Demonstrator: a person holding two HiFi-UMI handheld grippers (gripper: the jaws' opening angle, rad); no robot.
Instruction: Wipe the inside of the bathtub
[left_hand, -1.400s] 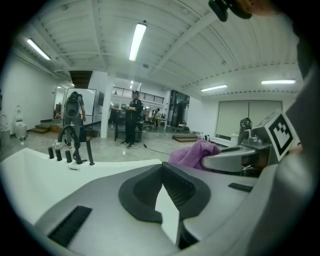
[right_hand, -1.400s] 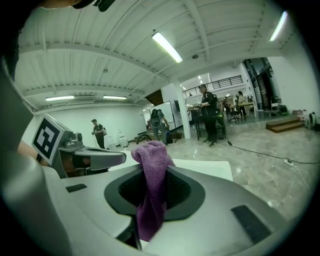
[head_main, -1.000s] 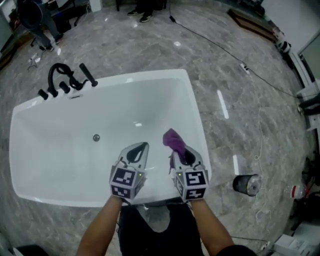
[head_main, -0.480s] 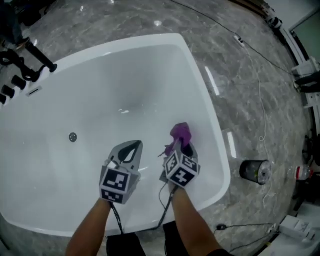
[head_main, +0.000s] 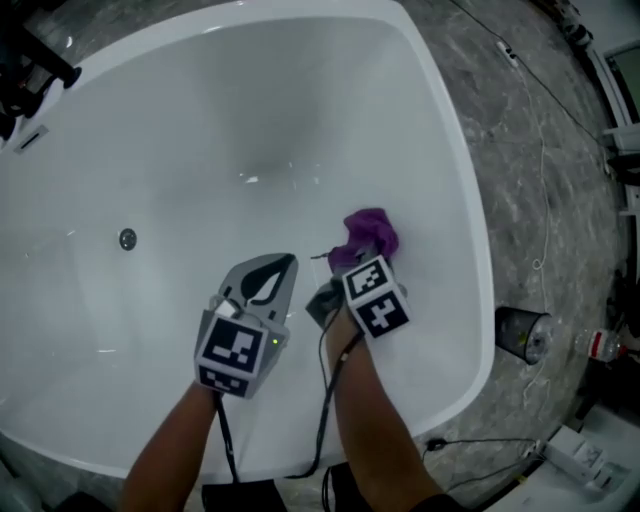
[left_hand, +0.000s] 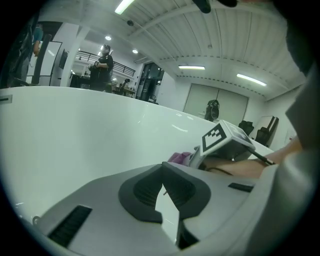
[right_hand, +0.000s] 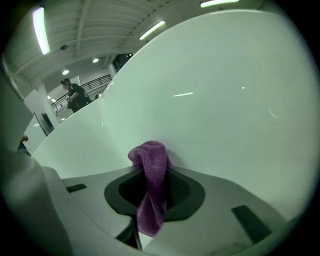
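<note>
1. The right gripper (right_hand: 154, 174) is clenched on a purple cloth (right_hand: 151, 197). The cloth is nubbly terry, gathered into a narrow strip between the dark pads.
2. The strip's long axis runs along the jaws. A looped bunch pokes out past the tips and a loose tail hangs back toward the camera.
3. In the head view the bunch of the cloth (head_main: 368, 232) points up and right from the right gripper (head_main: 347, 260), toward the tub's right wall. It seems to lie against the white surface there.
4. The left gripper (left_hand: 162, 181) has its jaws closed tip to tip with nothing between them. It hangs just left of the right one, inside the tub (head_main: 250, 110).
5. Both forearms reach in over the near rim from the bottom edge. The right one slants up and right, with its marker cube facing the head camera, and a thin cable runs along it.
6. The left gripper (head_main: 274, 274) points up and slightly right, roughly parallel to the right.
7. The drain (head_main: 127, 238) sits well to the left on the tub floor.
</note>
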